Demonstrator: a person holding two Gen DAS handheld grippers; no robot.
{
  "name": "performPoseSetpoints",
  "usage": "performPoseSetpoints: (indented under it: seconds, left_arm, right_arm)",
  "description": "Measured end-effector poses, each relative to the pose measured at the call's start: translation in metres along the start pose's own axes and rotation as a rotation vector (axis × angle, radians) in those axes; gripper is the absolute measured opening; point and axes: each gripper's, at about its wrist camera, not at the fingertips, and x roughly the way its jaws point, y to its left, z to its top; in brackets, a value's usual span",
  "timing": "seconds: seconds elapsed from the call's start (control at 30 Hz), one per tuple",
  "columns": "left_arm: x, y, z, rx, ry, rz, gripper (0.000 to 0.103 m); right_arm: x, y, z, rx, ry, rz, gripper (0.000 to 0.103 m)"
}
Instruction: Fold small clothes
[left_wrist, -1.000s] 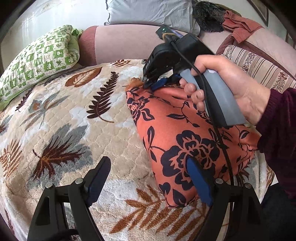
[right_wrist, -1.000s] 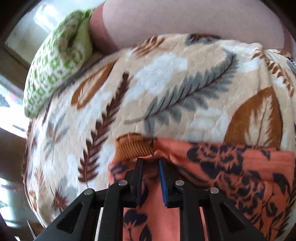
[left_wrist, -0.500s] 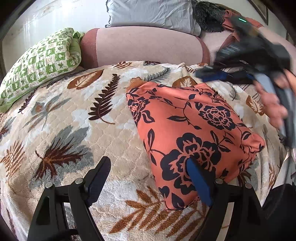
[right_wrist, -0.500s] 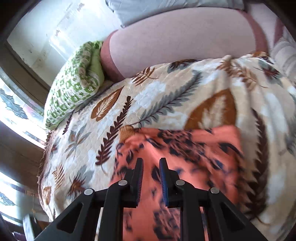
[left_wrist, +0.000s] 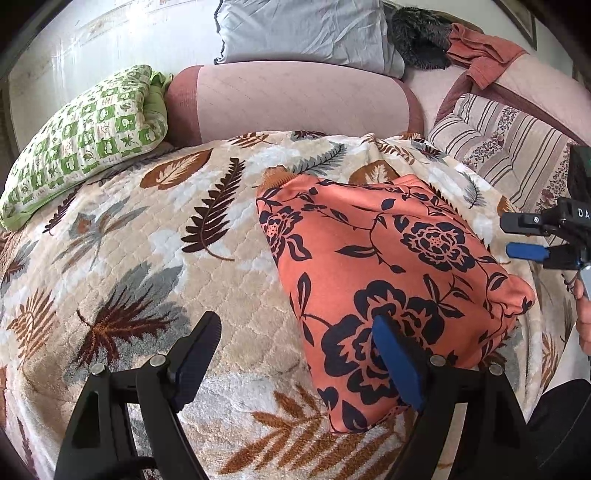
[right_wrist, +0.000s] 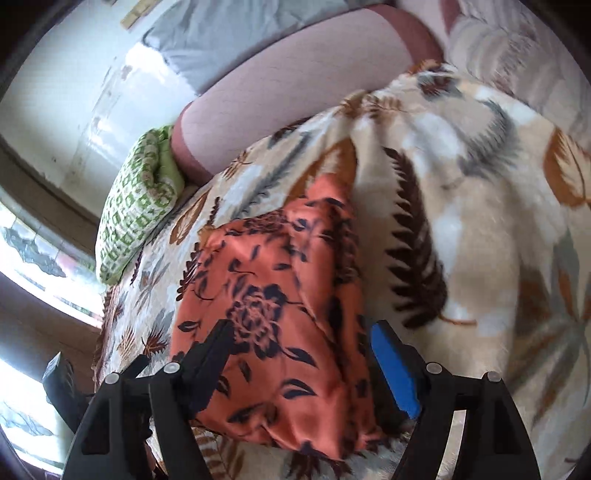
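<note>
Both of my grippers gape, gripping nothing. My left gripper (left_wrist: 295, 354) straddles the near left edge of the folded orange floral garment (left_wrist: 388, 280), bare leaf-print blanket (left_wrist: 129, 258) spreading toward nine o'clock. My right gripper (right_wrist: 303, 354) hangs over the garment's near end. Only the left view shows the striped cushion (left_wrist: 509, 147) at two o'clock.

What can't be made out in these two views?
- Layers under the folded orange floral garment: hidden by its own top face, both views.
- Right gripper: cut off by the left view's right edge.
- Garment's print and leaf-patterned blanket: motion-blurred in the right view.
</note>
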Motion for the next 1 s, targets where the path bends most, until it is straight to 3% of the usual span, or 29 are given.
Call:
performPoseSetpoints:
  seconds: [0.33, 1.0]
  left_arm:
    - [0.005, -0.002, 0.004, -0.012, 0.014, -0.018, 0.085]
    - [0.005, -0.009, 0.017, -0.028, 0.007, -0.005, 0.085]
  right_arm:
    - [0.003, -0.019, -0.003, 0.079, -0.057, 0.086, 0.08]
    - [0.02, -0.028, -0.003, 0.082, -0.005, 0.139, 0.08]
